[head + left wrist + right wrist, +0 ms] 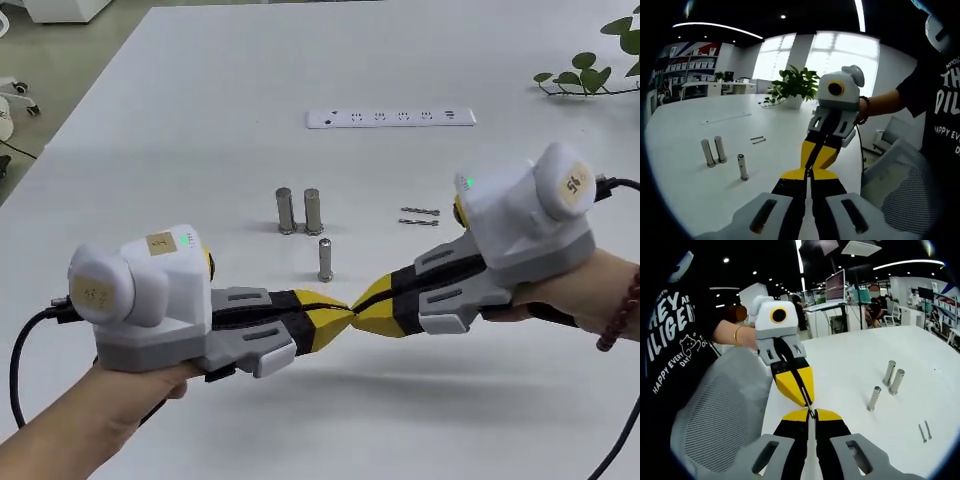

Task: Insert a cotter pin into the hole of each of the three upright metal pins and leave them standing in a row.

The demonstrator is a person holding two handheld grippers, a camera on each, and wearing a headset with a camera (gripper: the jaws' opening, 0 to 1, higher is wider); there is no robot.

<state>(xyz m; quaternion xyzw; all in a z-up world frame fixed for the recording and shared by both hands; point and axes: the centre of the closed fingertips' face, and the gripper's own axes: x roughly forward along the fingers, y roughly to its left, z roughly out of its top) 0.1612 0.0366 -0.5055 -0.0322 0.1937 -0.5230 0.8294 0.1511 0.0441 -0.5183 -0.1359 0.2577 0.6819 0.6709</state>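
White worktop [200,80] carries three upright metal pins [312,210] and two cotter pins [419,211] beyond the left gripper [343,313] and right gripper [364,304], both with jaws pressed together, tips touching; a careless low sweep could topple the nearest pin.

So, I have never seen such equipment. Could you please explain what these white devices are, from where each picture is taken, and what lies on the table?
There is no robot here. A person holds a two-jaw tool in each hand: the left gripper and the right gripper. The head view comes from a camera on the person's head. The two round pictures come from cameras riding on the grippers. Both grippers are shut and meet tip to tip above the white table. I cannot tell whether anything is pinched. Three metal pins stand on the table, two side by side and one nearer. To their right lie two cotter pins, and farther back a power strip.
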